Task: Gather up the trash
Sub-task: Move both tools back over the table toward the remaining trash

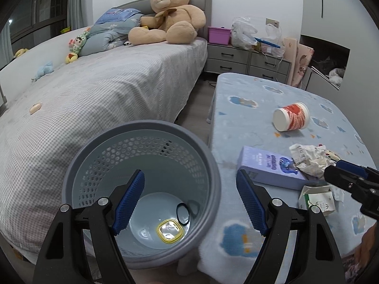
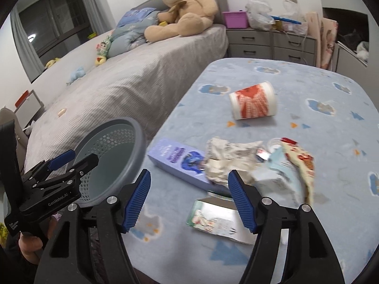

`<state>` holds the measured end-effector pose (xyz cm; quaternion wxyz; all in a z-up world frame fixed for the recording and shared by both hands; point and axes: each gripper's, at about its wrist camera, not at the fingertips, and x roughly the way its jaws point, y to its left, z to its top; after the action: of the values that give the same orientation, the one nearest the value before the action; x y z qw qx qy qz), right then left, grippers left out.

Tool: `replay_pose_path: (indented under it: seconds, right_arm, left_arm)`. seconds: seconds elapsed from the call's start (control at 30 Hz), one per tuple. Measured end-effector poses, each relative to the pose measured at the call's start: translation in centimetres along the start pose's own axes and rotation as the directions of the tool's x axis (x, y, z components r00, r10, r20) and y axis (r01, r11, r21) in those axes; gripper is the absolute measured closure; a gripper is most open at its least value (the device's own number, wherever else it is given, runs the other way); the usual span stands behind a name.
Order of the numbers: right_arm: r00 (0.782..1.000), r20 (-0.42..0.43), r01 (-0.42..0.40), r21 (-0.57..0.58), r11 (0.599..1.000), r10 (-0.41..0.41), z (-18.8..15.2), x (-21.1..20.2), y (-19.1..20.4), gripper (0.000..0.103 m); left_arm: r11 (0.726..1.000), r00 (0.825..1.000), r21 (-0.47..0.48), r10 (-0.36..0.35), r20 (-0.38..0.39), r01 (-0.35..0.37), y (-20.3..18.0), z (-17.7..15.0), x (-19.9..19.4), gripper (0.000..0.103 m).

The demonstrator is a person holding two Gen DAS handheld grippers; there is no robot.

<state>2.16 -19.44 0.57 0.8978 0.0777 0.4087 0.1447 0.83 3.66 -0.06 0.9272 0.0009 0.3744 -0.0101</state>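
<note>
Left gripper (image 1: 190,198): jaws stood wide apart with nothing between them, poised over the open mouth of the bin; it also showed at the left edge of the right wrist view (image 2: 71,161).
Right gripper (image 2: 189,198): jaws spread wide and empty, held above the trash on the table; its tip showed at the right edge of the left wrist view (image 1: 341,177).
Bed (image 1: 106,90): grey checked cover, beside the bin, with a teddy bear (image 1: 169,16) near the headboard.
Table (image 2: 308,75): covered in a light blue cloud-print blanket, bearing the scattered trash.
Bin (image 1: 142,137): grey perforated basket between bed and table, holding a yellow-rimmed lid (image 1: 169,230) and a black ring (image 1: 182,214).
Purple box (image 2: 175,159): lay flat near the table's bin-side edge.
Paper cup (image 2: 254,100): red and white, on its side, apart from the rest.
Crumpled paper (image 2: 227,158): touching the purple box's end.
Green carton (image 2: 218,217): flattened, nearest the right gripper.
</note>
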Motion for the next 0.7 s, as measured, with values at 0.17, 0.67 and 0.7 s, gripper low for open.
replay_pose_path:
  seconds: [0.17, 0.67, 0.7]
  right_arm:
    - [0.999, 0.014, 0.048, 0.034, 0.998, -0.048, -0.2, -1.7, -2.6, 0.033]
    - [0.985, -0.054, 0.168, 0.105, 0.980, -0.163, 0.1, -2.0, -11.5, 0.033]
    - [0.986, -0.060, 0.161, 0.114, 0.980, -0.155, 0.2, -1.7, -11.8, 0.033]
  left_arm:
    - [0.999, 1.000, 0.010, -0.031, 0.001, 0.031, -1.3, 0.0, -0.1, 0.027]
    - [0.996, 0.997, 0.050, -0.070, -0.016, 0.071, -4.7, 0.3, 0.8, 0.027]
    - [0.996, 0.997, 0.053, -0.070, -0.019, 0.071, -4.9, 0.3, 1.0, 0.027]
